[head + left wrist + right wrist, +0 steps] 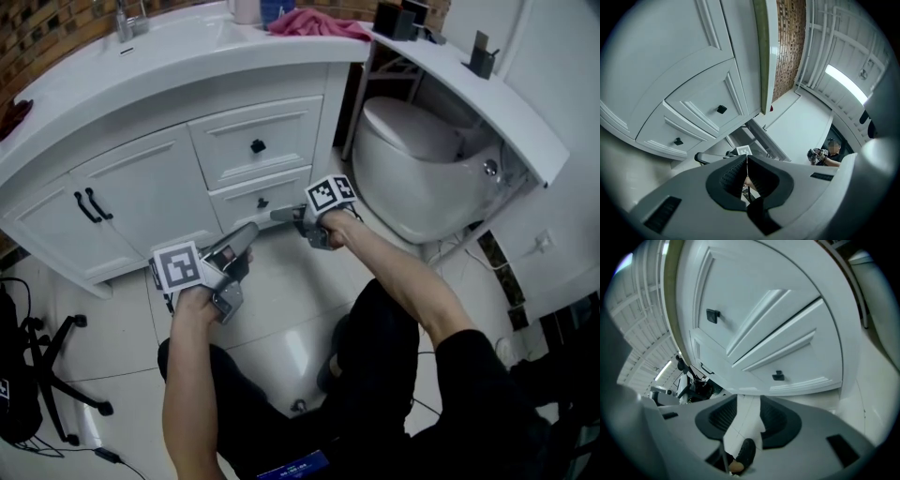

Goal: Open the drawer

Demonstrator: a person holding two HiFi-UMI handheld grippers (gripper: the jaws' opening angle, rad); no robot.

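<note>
White panelled fronts covered the vanity cabinet (pixel 141 187), and both of its drawers were fully closed, flush with the frame. The upper drawer (pixel 286 127) sat directly above the lower drawer (pixel 230 203), and each carried one small black knob at its centre.

My right gripper (pixel 277 215) pointed at the lower drawer's face. Its tips were near the lower knob (pixel 262 202) but clear of it. In the right gripper view my jaws stood apart and released. Only floor tile and the cabinet's base edge showed between the pads, and the lower knob lay beyond the gap, not inside it.

My left gripper (pixel 247 229) was to the left of the right one and nearer to me, over the floor tiles (pixel 281 309) and short of the cabinet. Its jaws were clenched pad against pad, with nothing gripped between them.

To the right of the cabinet stood a white toilet (pixel 422 159) with its lid down. A pink towel (pixel 314 23) lay on the countertop (pixel 169 47) above the drawers.
</note>
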